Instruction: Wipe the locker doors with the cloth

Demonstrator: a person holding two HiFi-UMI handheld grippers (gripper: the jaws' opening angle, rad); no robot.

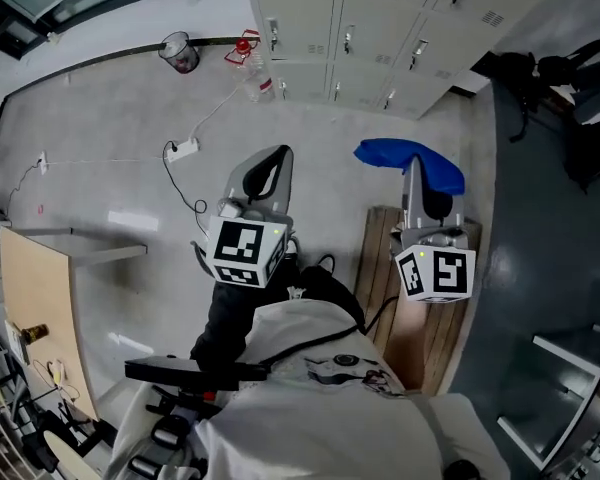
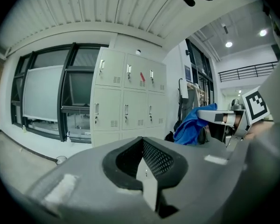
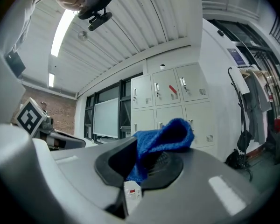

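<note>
The pale grey lockers (image 1: pixel 380 28) stand ahead of me, a bank of small doors with handles; they also show in the left gripper view (image 2: pixel 128 101) and the right gripper view (image 3: pixel 170 101), some way off. My right gripper (image 1: pixel 412 165) is shut on a blue cloth (image 1: pixel 410 158), which bunches over its jaw tips (image 3: pixel 163 136). The left gripper (image 1: pixel 277 155) is held beside it, jaws shut with nothing between them (image 2: pixel 142 141). From the left gripper view the blue cloth (image 2: pixel 191 125) hangs at the right. Neither gripper touches the lockers.
A wooden pallet (image 1: pixel 380 268) lies on the floor under the right gripper. A black wire basket (image 1: pixel 180 53), a red item (image 1: pixel 243 46) and a power strip (image 1: pixel 183 149) with its cable sit near the wall. Black bags (image 1: pixel 540 78) lie right of the lockers; a wooden board (image 1: pixel 35 308) stands at left.
</note>
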